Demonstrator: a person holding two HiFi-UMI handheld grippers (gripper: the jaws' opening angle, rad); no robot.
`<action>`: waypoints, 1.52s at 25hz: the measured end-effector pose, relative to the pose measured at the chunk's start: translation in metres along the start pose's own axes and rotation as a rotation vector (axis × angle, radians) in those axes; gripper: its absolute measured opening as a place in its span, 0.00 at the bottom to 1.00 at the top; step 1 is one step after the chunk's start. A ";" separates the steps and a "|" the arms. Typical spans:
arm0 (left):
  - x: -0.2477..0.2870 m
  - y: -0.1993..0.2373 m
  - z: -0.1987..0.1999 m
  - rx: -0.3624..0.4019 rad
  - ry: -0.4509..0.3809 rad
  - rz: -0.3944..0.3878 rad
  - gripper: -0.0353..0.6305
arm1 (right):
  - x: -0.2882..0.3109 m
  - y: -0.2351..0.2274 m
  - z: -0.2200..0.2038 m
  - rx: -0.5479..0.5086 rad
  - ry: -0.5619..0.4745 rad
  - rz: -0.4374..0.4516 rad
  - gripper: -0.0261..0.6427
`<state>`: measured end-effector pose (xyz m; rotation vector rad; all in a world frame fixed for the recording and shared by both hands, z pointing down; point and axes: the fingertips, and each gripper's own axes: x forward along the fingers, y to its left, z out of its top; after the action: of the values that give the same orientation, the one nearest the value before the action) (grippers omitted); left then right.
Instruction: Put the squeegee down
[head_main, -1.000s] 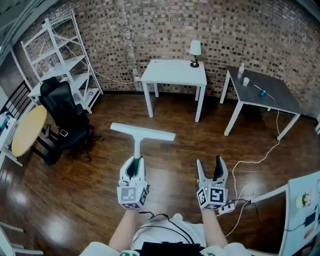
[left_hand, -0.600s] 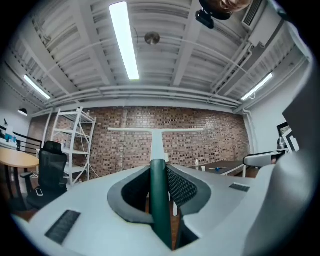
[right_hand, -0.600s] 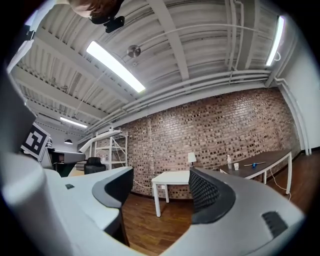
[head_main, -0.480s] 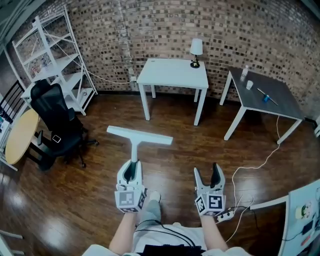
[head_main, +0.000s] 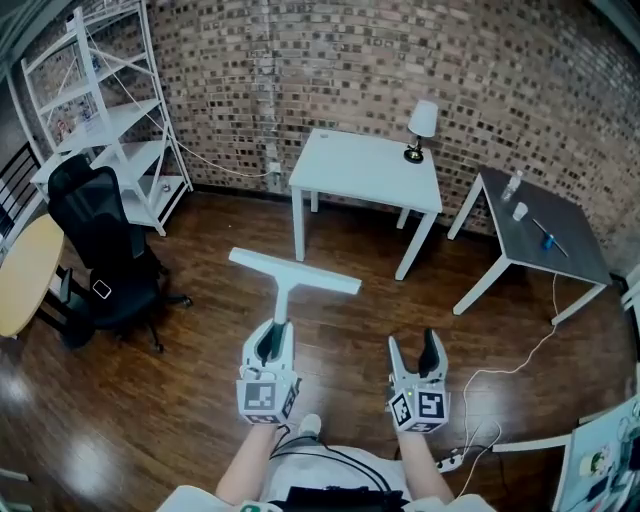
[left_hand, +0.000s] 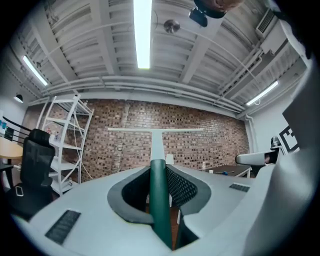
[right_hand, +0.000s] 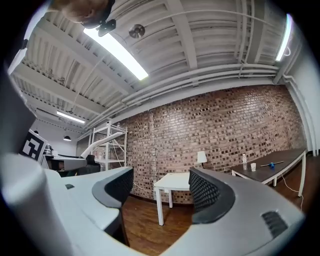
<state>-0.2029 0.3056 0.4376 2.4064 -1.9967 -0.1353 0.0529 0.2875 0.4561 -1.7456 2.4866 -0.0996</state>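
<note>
Left gripper (head_main: 272, 338) is clamped on the squeegee (head_main: 293, 272), its jaws tight around the green handle, and it points level. The squeegee hangs in the air over the wooden floor (head_main: 200, 400). Its pale shaft runs away from the jaws to a long white blade set crosswise at the far end, short of the white table (head_main: 370, 170). In the left gripper view the blade lies level against the brick wall (left_hand: 120, 145).

Just right of it the right gripper (head_main: 412, 350) also points level, with its jaws wide apart and nothing between them.

Further back, a white shelf (head_main: 100, 110) stands in the left corner with a black chair (head_main: 90, 250) in front of it. The white table stands against the wall, with a lamp (head_main: 422, 125) at its far right corner. To the right a grey table (head_main: 560, 260) carries a bottle (head_main: 513, 185) and a cup (head_main: 520, 212) near its far left corner.
</note>
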 end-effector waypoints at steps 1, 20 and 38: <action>0.009 0.009 -0.001 -0.003 -0.004 -0.007 0.17 | 0.011 0.005 -0.002 -0.006 0.000 0.001 0.58; 0.208 0.032 -0.062 0.029 0.086 0.002 0.17 | 0.174 -0.129 -0.040 0.007 0.056 -0.087 0.58; 0.408 -0.013 -0.054 0.039 0.059 0.105 0.17 | 0.355 -0.291 -0.036 0.064 0.028 0.038 0.58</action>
<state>-0.1121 -0.0951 0.4664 2.2921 -2.1131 -0.0233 0.2008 -0.1452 0.5081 -1.6834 2.5052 -0.1994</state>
